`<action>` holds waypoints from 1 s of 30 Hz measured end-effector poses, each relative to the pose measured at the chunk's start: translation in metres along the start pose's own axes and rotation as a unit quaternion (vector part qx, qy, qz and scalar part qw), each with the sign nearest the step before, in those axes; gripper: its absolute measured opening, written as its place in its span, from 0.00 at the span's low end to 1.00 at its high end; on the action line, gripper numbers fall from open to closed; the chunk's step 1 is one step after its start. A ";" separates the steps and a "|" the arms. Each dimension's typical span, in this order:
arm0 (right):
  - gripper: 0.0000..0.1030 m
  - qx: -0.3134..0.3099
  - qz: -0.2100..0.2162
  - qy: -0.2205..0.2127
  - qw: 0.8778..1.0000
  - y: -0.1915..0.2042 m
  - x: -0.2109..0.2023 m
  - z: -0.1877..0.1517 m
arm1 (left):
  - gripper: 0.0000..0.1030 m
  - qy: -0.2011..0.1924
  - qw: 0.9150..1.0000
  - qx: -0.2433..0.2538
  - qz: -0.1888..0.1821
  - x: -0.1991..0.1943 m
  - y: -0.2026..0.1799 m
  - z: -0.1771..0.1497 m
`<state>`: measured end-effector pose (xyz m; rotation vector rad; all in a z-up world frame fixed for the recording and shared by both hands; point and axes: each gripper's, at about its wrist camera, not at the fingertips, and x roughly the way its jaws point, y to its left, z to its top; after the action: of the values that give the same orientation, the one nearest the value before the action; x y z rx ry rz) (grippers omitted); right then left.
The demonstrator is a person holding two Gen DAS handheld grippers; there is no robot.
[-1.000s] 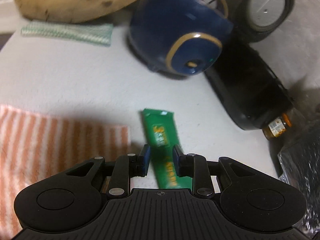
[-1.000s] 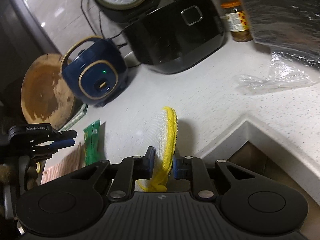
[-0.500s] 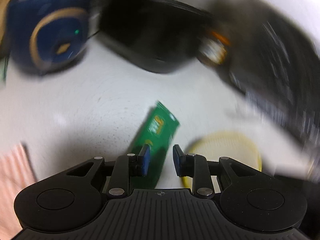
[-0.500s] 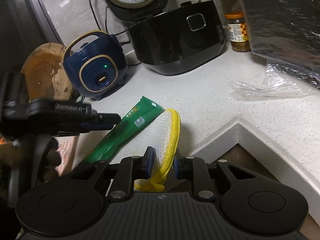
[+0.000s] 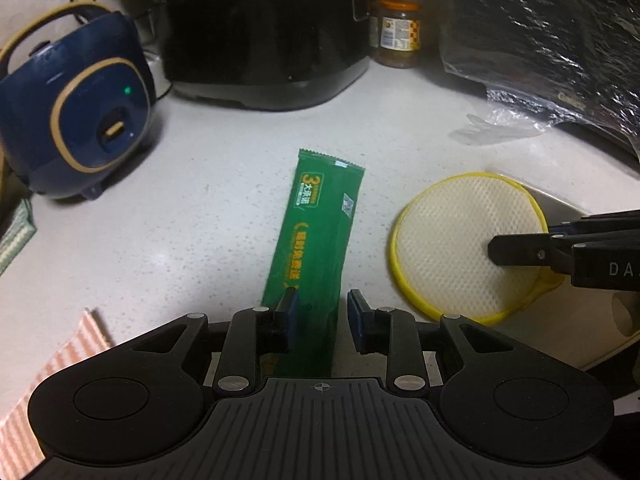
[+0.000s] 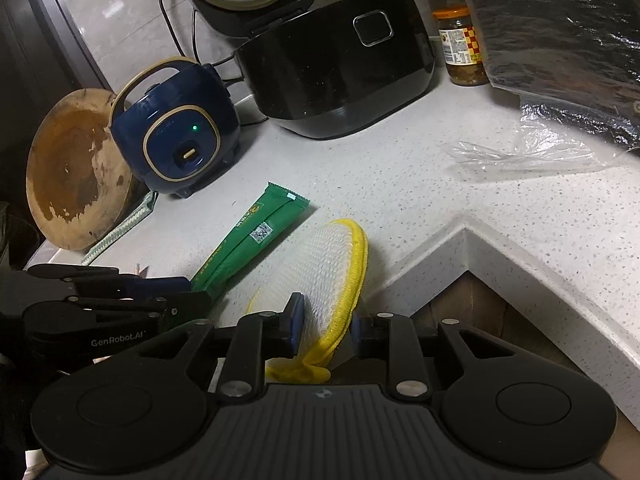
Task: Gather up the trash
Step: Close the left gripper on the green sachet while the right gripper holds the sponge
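Observation:
A long green snack wrapper (image 5: 320, 232) lies lengthwise between the jaws of my left gripper (image 5: 320, 312). Those jaws are opening: the left pad touches the wrapper and the right pad stands clear of it. From the right wrist view the wrapper (image 6: 256, 236) slants up from the left gripper (image 6: 192, 292) over the white counter. My right gripper (image 6: 326, 320) is shut on a round white mesh pad with a yellow rim (image 6: 332, 256), held tilted on edge at the counter's front. In the left wrist view that mesh pad (image 5: 460, 240) sits just right of the wrapper, with the right gripper (image 5: 496, 248) over it.
A navy rice cooker (image 5: 80, 120), a black cooker (image 5: 272, 40) and a jar (image 5: 400, 32) line the back. A crinkled black bag (image 5: 540, 40) and a clear plastic bag (image 6: 520, 156) are at right. A striped cloth (image 5: 52, 380) lies at left, a wooden board (image 6: 76, 168) behind. The counter edge (image 6: 464, 232) cuts inward.
My left gripper rolled and swung right with the green wrapper, which now lies beside the mesh pad, and its jaws widened. The right gripper stayed put with the mesh pad.

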<state>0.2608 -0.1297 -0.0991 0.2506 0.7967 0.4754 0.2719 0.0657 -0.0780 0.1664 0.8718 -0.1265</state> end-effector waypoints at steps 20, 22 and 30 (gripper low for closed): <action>0.23 -0.002 -0.003 0.004 1.000 0.001 0.003 0.000 | 0.42 -0.012 0.999 -0.014 -0.045 0.011 0.016 -0.005; 0.23 -0.003 -0.003 0.004 1.000 0.002 0.003 -0.001 | 0.46 -0.011 0.999 -0.021 -0.044 0.015 0.018 -0.005; 0.23 -0.001 -0.001 0.008 1.000 0.001 0.006 -0.003 | 0.47 -0.014 0.999 -0.018 -0.040 0.019 0.019 -0.006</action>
<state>0.2620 -0.1257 -0.1044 0.2439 0.8116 0.4770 0.2830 0.0845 -0.0942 0.0948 0.8536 -0.1876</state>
